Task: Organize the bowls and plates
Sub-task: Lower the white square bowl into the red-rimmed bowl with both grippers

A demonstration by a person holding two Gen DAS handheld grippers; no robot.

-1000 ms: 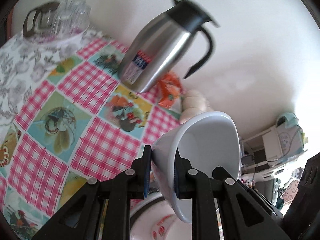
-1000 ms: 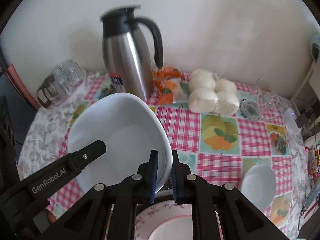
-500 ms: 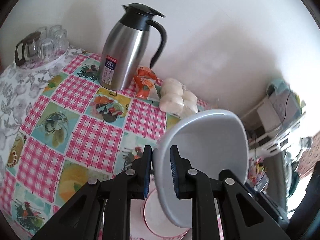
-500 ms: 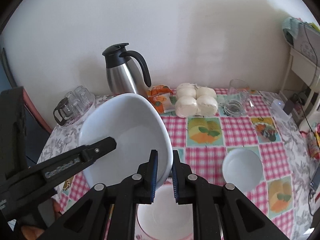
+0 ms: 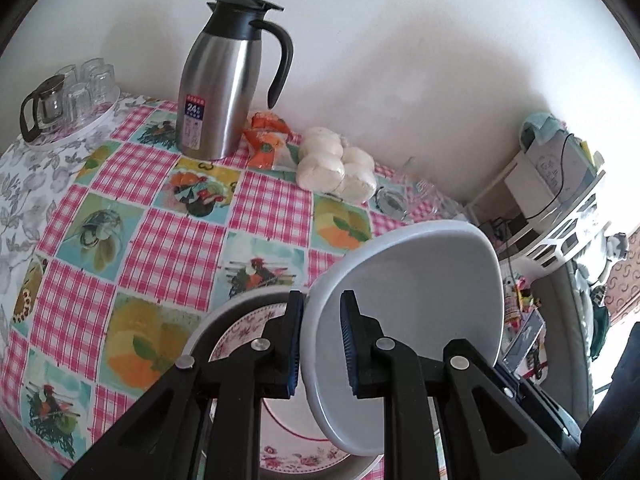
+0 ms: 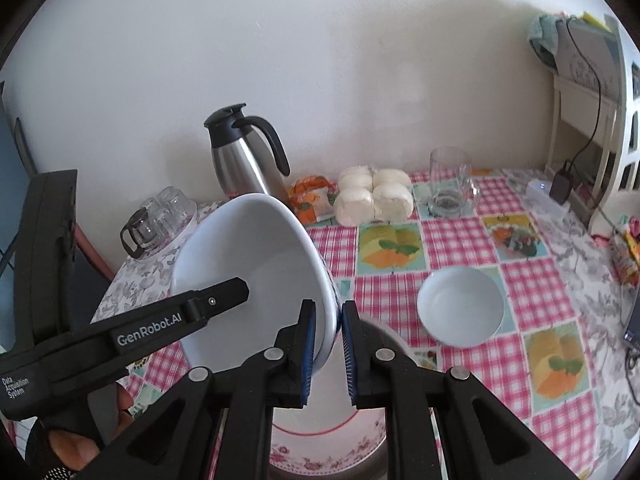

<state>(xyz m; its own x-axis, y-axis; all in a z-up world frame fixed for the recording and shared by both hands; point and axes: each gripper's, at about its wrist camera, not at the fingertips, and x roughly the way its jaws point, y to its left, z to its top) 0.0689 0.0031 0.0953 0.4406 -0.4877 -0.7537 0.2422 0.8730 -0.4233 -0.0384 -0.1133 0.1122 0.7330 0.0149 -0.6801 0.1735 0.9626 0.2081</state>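
Both grippers — left (image 5: 320, 344) and right (image 6: 326, 354) — pinch opposite rims of the big bowl (image 6: 256, 276), tilted above the flowered plate (image 6: 320, 444) at the table's near edge. Next, probably: level it, lower it onto the plate.

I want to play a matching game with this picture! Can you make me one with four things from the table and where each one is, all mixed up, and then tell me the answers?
Things:
1. big white bowl
2. small white bowl
3. steel jug
4. flowery plate

Places:
A. standing upright at the back by the wall
B. lying flat on the table, under the tilted bowl
C. up in the air, tilted, its rim between the jaws of both grippers
D. sitting alone on the checked cloth, right way up

Pairs: 1-C, 2-D, 3-A, 4-B
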